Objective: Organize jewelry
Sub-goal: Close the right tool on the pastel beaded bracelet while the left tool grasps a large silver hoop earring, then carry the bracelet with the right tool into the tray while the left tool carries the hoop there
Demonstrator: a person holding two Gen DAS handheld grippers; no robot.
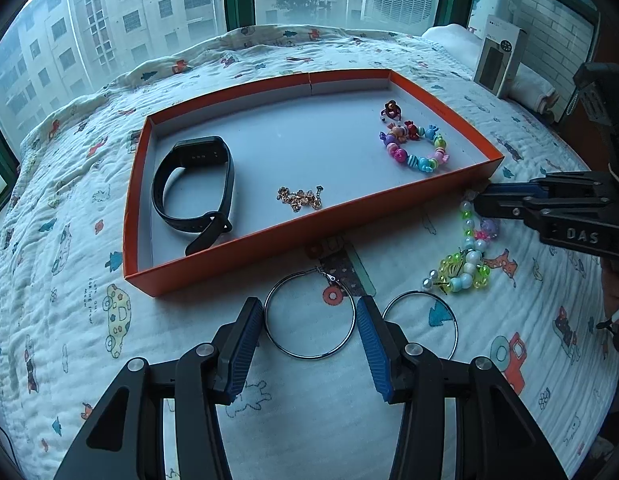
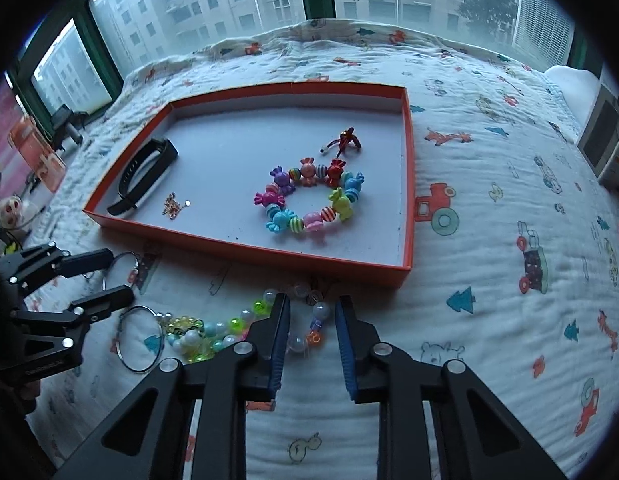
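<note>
Half the jewelry already lies in the orange tray (image 1: 213,276) on the bed. The left gripper (image 1: 309,312) hangs with jaws wide around a hoop earring (image 1: 309,356); the right gripper (image 2: 312,308), jaws parted, straddles the beaded strand (image 2: 320,311) beside the tray's near edge. Next, I'd guess: close, lift, carry over the wall.

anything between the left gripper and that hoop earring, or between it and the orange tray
Nothing blocks the left gripper; the hoop earring lies between its open fingers. Toward the orange tray, only the tray's near wall stands between.
</note>
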